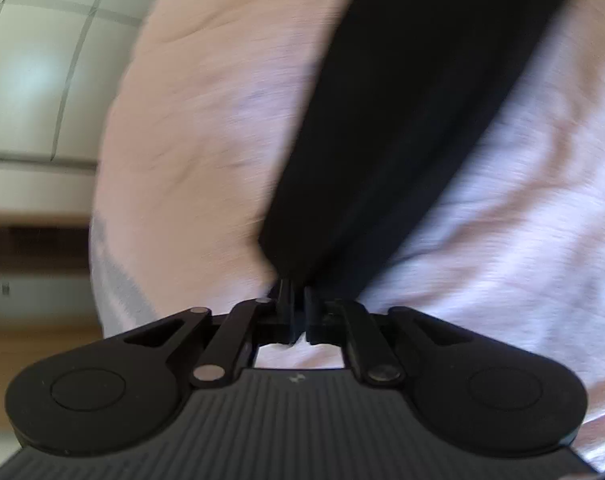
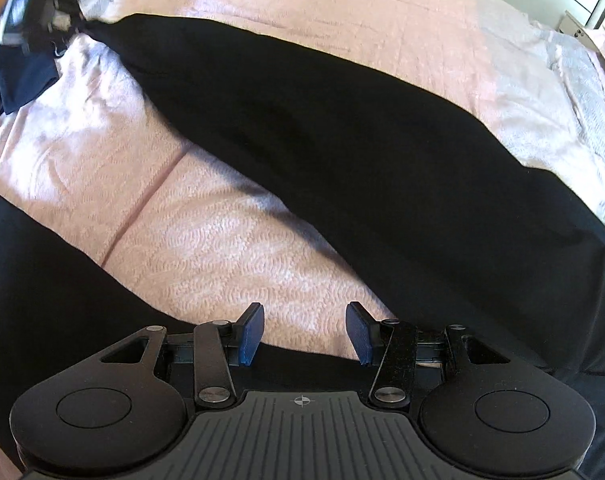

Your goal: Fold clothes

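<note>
A black garment (image 2: 322, 128) lies stretched in a long band across the pink bedspread (image 2: 206, 240). My left gripper (image 1: 298, 312) is shut on one end of the black garment (image 1: 402, 120), which runs away from it up and to the right. In the right wrist view the left gripper (image 2: 42, 8) shows at the far top left, pinching that end. My right gripper (image 2: 305, 334) is open, its blue pads (image 2: 251, 334) apart just above the bedspread, with black cloth below and to the right of it.
The pink bed fills most of both views. A grey-striped pillow area (image 2: 582, 80) lies at the right. A dark blue cloth (image 2: 22, 80) sits at the left edge. White tiled wall (image 1: 34, 60) and wooden floor (image 1: 34, 340) show left of the bed.
</note>
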### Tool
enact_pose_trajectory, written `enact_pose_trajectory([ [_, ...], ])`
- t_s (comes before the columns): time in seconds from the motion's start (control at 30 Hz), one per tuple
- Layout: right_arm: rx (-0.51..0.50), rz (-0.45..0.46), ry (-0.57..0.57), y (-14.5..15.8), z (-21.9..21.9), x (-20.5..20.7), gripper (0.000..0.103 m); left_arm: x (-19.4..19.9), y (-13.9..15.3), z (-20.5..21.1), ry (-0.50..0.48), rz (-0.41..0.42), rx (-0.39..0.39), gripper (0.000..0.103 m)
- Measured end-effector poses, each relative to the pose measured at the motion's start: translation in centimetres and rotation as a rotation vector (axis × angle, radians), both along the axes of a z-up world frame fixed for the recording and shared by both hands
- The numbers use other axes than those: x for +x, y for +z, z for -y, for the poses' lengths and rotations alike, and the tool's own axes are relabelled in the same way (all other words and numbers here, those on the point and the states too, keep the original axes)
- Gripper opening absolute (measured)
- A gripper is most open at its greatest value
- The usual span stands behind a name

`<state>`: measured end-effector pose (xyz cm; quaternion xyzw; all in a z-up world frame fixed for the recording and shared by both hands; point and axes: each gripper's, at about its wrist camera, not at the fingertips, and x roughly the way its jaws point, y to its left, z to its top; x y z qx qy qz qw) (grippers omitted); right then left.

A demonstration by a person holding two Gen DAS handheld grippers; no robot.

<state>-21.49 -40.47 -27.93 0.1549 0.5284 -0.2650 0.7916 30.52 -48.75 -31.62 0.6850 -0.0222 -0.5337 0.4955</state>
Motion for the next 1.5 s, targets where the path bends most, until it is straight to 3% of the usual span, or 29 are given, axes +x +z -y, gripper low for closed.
enact_pose_trajectory([
  [0.07, 0.001, -0.002, 0.002, 0.1, -0.2, 0.4, 0.049, 1.0, 0.9, -0.1, 0.056, 0.008, -0.042, 0.016],
  [0.13, 0.005, 0.002, 0.008, 0.2, -0.6, 1.1, 0.049, 1.7, 0.9, -0.6, 0.090, -0.002, -0.056, 0.027],
  [0.2, 0.009, 0.009, 0.020, 0.3, -0.7, 1.7, 0.049, 0.9, 0.9, -1.9, 0.081, -0.017, -0.064, 0.035],
  [0.3, 0.013, 0.009, 0.039, 0.1, -0.9, 2.0, 0.049, -1.9, -0.8, -4.7, -0.046, -0.020, -0.042, 0.039],
  [0.4, 0.017, -0.004, 0.032, -0.2, -0.7, 1.7, 0.049, -5.5, -4.3, -8.0, -0.216, 0.005, 0.031, 0.044],
  [0.57, 0.000, -0.025, 0.014, -0.6, -0.5, 1.0, 0.049, -7.4, -10.6, -8.9, -0.352, 0.215, 0.032, 0.046],
  [0.6, -0.001, -0.031, 0.012, -0.6, -0.5, 0.8, 0.049, -7.1, -11.0, -8.5, -0.335, 0.238, 0.025, 0.032],
  [0.63, -0.002, -0.038, 0.009, -0.7, -0.5, 0.6, 0.049, -6.7, -11.0, -8.0, -0.304, 0.242, 0.022, 0.002],
  [0.7, -0.005, -0.051, 0.004, -0.7, -0.5, 0.2, 0.049, -5.8, -9.5, -7.5, -0.225, 0.201, 0.025, 0.002],
  [0.8, -0.015, -0.051, -0.023, -0.3, -1.1, -0.8, 0.049, -5.7, -7.4, -9.1, -0.219, 0.177, 0.018, 0.002],
  [0.93, 0.014, -0.047, -0.091, -0.5, -0.9, -1.8, 0.049, -5.6, -8.1, -9.8, -0.229, 0.183, 0.084, 0.003],
  [1.0, 0.046, -0.035, -0.143, -0.6, -0.6, -2.4, 0.049, -5.8, -8.5, -9.3, -0.192, 0.189, 0.119, 0.009],
  [1.1, 0.067, -0.026, -0.219, 0.3, -0.7, -3.6, 0.049, -5.5, -7.6, -10.0, -0.129, 0.163, 0.138, 0.027],
  [1.23, 0.067, -0.029, -0.293, 2.5, -2.3, -6.5, 0.049, -5.9, -3.7, -11.9, 0.040, 0.021, 0.101, 0.029],
  [1.33, 0.072, -0.034, -0.371, 4.1, -3.5, -9.0, 0.049, -7.1, -0.6, -15.4, 0.157, -0.085, 0.089, 0.031],
  [1.5, 0.083, -0.016, -0.461, 6.3, -5.5, -12.8, 0.049, -10.5, 2.1, -23.6, 0.252, -0.127, 0.125, 0.036],
])
